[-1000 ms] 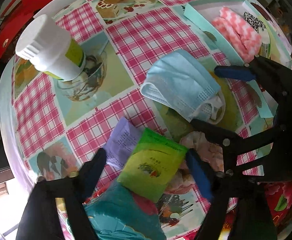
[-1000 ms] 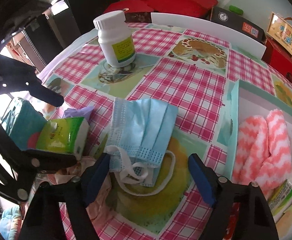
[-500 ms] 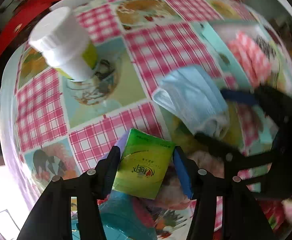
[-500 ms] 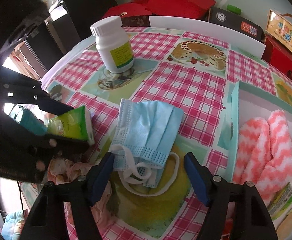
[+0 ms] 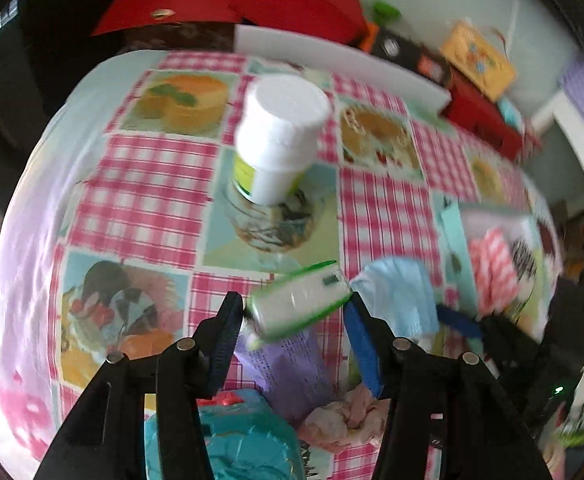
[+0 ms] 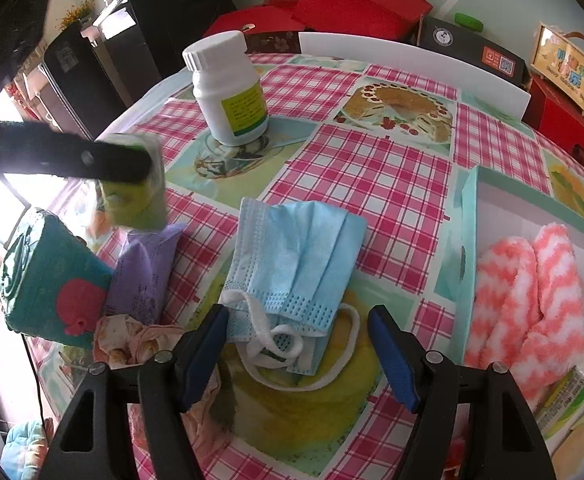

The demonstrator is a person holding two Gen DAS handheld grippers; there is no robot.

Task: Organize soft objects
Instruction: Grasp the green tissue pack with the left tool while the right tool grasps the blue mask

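Tissue pack (image 5: 299, 300) sits clamped in my left gripper (image 5: 293, 312), right gripper (image 6: 295, 344) gapes empty over the mask (image 6: 295, 256), so I carry it level to the tray (image 6: 467, 216).

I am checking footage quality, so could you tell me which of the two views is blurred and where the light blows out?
Left wrist view: motion-smeared throughout, the green tissue pack and white bottle soft-edged, left edge washed out. Right wrist view: sharp on the blue mask, with overexposed window glare at far left.
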